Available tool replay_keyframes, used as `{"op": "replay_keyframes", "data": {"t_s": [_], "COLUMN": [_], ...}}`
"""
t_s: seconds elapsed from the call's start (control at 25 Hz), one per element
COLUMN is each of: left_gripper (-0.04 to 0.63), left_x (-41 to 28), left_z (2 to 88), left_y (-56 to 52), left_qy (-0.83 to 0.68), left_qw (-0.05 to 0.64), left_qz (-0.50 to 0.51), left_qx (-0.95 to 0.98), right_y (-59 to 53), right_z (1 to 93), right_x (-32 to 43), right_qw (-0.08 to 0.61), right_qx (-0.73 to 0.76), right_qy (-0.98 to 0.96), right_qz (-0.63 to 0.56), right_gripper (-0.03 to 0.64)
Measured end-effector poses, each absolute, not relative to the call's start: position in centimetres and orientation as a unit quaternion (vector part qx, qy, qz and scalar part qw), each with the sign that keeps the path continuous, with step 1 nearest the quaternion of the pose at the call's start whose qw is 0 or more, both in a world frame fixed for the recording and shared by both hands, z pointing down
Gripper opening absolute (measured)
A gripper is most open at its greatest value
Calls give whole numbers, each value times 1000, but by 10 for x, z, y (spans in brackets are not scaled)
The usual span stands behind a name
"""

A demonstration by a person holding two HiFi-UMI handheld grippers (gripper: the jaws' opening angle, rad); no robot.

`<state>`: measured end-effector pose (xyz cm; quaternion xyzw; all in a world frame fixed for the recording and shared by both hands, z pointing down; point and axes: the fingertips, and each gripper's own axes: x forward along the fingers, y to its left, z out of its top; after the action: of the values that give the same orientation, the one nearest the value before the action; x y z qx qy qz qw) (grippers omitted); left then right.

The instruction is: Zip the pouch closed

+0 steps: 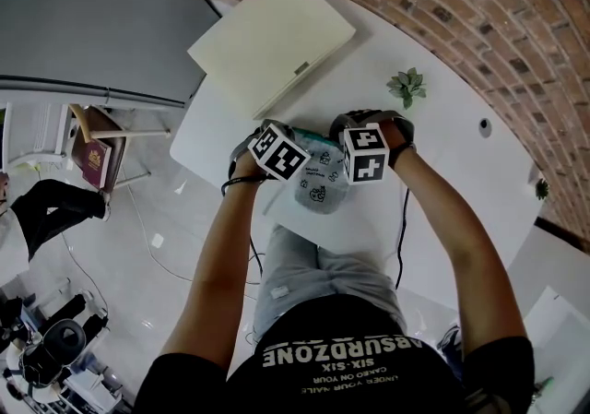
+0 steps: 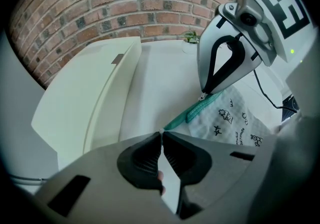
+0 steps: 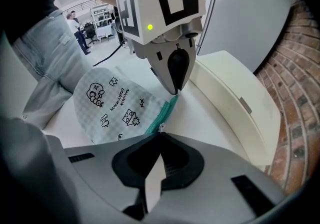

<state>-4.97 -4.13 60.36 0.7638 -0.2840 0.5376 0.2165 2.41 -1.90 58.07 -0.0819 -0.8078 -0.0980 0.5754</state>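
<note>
Head view: a rounded, pale checked fabric pouch (image 1: pixel 321 193) with black doodle prints lies flat on the smooth white worktop (image 1: pixel 442 154), close to its near edge (a flat cream case (image 1: pixel 272 39) sits behind it).

Left gripper view: the left gripper (image 2: pixel 161 133) has its ribbed black jaws pinching one end of the pouch's teal woven zip band (image 2: pixel 197 111).

Right gripper view: the right gripper (image 3: pixel 160 133) has its jaws pressed together on the small metal zip pull (image 3: pixel 160 128) at the band's opposite end.
</note>
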Motion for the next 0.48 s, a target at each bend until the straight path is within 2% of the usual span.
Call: {"op": "replay_keyframes", "data": {"t_s": [0.48], "left_gripper": [18], "left_x": [-50], "left_z": [603], "left_y": [-41], "left_qy": [-283], "left_qw": [216], "left_qz": [538], "left_qx": [764], "right_y": [-16], "right_z": [580], "right_x": [32], "right_qw": [575], "right_qx": [-77], "right_qy": [-809], "right_qz": [-90], "right_gripper": [0]}}
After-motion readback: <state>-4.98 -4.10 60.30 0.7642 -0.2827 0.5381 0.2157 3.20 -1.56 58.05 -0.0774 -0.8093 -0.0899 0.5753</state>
